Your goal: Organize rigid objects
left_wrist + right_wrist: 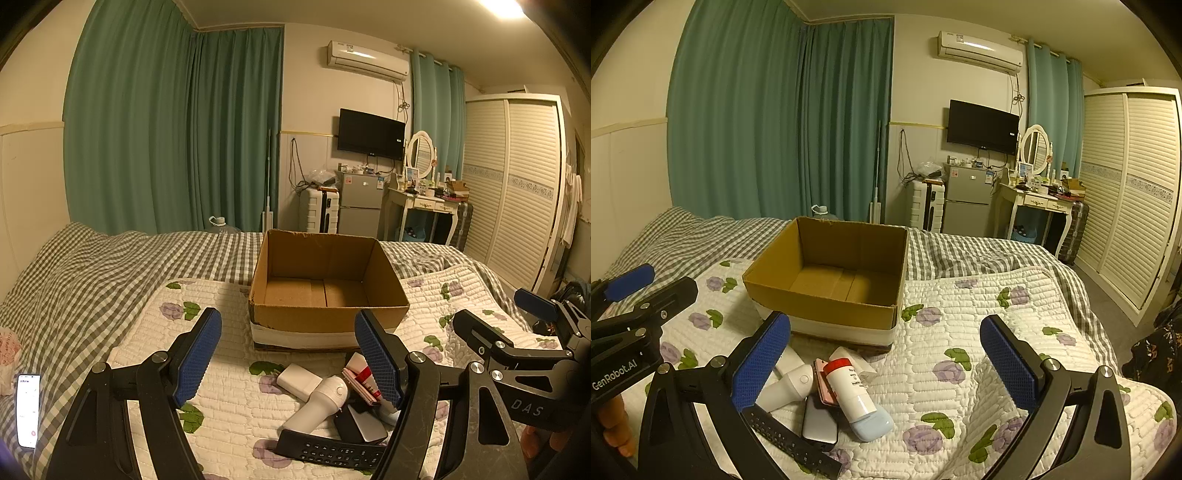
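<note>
An empty cardboard box (328, 314) (812, 299) stands on the floral quilt. In front of it lies a pile: a white handheld device (317, 406) (786, 387), a black remote (332, 452) (790, 439), a white tube with a red cap (849, 387) (364, 376), a white block (299, 380), a grey slab (820, 421) and a pink case (823, 384). My left gripper (291, 362) is open above the pile's left. My right gripper (886, 365) is open and empty just above the pile's right side.
A lit phone (27, 410) lies at the bed's left edge on the checked sheet (92, 280). Beyond the bed stand a fridge (967, 203), a suitcase (927, 206), a dressing table (1038, 203) and a wardrobe (1130, 184).
</note>
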The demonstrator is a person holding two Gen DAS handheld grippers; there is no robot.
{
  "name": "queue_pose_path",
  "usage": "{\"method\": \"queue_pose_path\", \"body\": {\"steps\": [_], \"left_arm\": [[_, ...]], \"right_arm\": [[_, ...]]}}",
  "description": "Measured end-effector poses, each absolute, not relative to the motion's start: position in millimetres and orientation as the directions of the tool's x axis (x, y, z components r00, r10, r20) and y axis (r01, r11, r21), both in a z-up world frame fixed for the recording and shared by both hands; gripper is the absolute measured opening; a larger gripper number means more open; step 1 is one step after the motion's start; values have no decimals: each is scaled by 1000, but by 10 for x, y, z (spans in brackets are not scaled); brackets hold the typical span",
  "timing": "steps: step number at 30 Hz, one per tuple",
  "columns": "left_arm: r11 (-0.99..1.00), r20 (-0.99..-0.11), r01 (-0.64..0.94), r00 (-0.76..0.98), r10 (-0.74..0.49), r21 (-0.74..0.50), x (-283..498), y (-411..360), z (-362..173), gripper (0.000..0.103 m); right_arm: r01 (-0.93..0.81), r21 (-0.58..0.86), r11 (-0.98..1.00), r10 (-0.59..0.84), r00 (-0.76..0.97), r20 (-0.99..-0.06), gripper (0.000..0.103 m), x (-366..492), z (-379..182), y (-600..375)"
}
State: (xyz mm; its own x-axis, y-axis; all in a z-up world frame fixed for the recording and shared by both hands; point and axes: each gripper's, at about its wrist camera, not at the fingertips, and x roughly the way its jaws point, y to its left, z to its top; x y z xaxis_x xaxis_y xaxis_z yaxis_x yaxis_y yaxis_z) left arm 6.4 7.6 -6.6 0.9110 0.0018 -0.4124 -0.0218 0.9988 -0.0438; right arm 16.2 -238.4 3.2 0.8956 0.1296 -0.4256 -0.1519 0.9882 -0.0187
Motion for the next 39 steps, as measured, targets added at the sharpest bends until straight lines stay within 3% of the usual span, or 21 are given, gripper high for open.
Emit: {"method": "queue_pose_path", "body": {"steps": [30, 39], "left_arm": [[999, -412, -22, 911, 1, -45, 112, 107, -108, 77], [998, -424, -51, 905, 32, -35, 181, 126, -203, 77]], "right_arm": [[-179, -33, 983, 146, 884, -444, 103, 175, -16, -2361], [-248, -65, 966, 186, 852, -489, 103, 376, -149, -2378]]}}
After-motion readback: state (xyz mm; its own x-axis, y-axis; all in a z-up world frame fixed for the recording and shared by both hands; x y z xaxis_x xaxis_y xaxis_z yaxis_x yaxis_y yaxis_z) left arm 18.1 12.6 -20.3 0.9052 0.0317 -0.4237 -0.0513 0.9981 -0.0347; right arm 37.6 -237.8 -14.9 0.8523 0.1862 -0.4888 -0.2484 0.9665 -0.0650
